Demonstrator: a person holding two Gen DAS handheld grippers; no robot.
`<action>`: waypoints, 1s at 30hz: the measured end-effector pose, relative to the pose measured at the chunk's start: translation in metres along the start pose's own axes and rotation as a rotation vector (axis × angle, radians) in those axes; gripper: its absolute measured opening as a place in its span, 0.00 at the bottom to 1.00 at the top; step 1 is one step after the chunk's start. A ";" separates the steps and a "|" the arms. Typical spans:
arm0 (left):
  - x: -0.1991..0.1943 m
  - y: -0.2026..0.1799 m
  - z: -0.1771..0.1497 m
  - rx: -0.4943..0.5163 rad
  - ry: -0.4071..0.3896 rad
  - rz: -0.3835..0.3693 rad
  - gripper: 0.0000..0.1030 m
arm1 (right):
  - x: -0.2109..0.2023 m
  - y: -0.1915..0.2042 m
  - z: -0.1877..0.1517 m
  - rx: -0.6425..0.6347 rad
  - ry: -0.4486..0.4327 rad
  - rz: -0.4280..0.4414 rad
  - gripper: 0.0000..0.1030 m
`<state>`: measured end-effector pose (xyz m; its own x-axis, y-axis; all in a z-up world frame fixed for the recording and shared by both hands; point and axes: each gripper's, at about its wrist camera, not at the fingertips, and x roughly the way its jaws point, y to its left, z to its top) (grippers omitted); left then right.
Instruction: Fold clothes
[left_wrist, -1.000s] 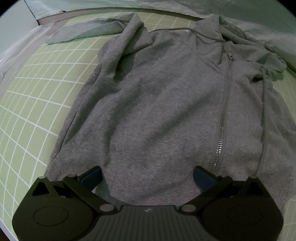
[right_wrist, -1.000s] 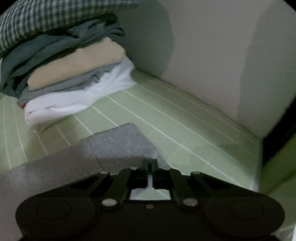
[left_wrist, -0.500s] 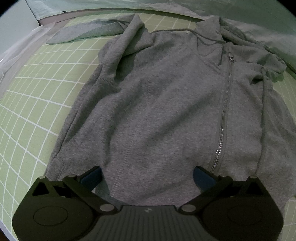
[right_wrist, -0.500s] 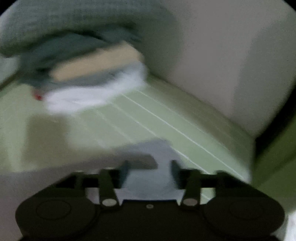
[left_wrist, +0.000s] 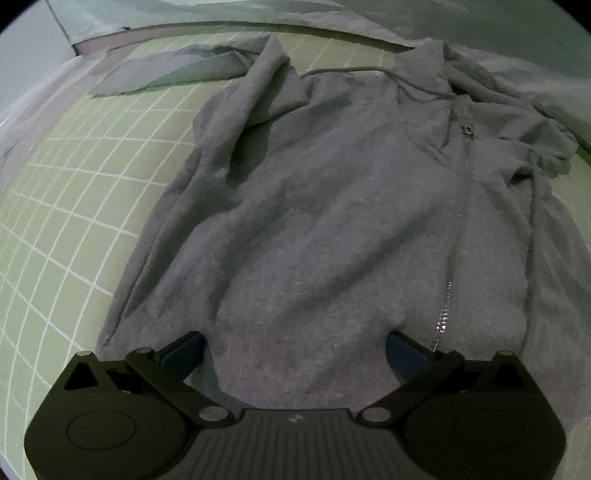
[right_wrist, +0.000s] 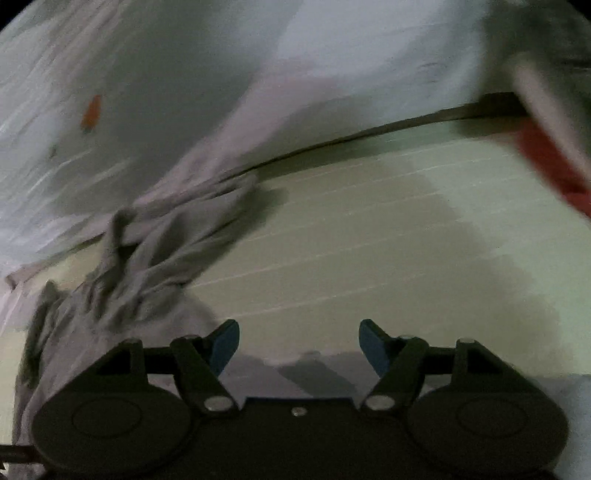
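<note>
A grey zip hoodie (left_wrist: 314, 206) lies spread front-up on a green grid-pattern sheet (left_wrist: 66, 206), hood at the far end, zipper (left_wrist: 458, 221) running down its right side. My left gripper (left_wrist: 295, 347) is open, its blue-padded fingers wide apart over the hoodie's bottom hem. My right gripper (right_wrist: 299, 347) is open and empty above the green sheet (right_wrist: 369, 240). A rumpled grey sleeve (right_wrist: 159, 240) of the hoodie lies to its left, blurred.
A pale blanket or bedding (right_wrist: 184, 92) borders the far edge of the sheet in the right wrist view. A red item (right_wrist: 546, 162) sits at the right edge. A loose grey sleeve (left_wrist: 166, 70) stretches to the far left in the left wrist view.
My right gripper has opened, let go of the grey cloth corner and swung away from the folded clothes stack toward the bedding. The left gripper has hardly moved.
</note>
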<state>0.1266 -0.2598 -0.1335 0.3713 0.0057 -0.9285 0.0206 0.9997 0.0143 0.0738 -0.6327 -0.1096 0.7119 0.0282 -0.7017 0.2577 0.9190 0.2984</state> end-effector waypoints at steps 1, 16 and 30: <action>-0.001 0.000 0.001 0.005 -0.002 -0.004 1.00 | 0.007 0.011 0.002 -0.027 0.008 0.019 0.70; -0.001 -0.001 0.001 -0.001 -0.047 -0.007 1.00 | 0.053 0.064 0.005 -0.303 0.108 0.074 0.03; -0.001 0.002 0.003 0.023 -0.022 -0.022 1.00 | 0.066 0.070 0.028 -0.338 0.096 -0.068 0.29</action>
<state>0.1291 -0.2576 -0.1317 0.3909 -0.0171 -0.9203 0.0505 0.9987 0.0029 0.1569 -0.5779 -0.1167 0.6320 -0.0158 -0.7748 0.0603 0.9978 0.0288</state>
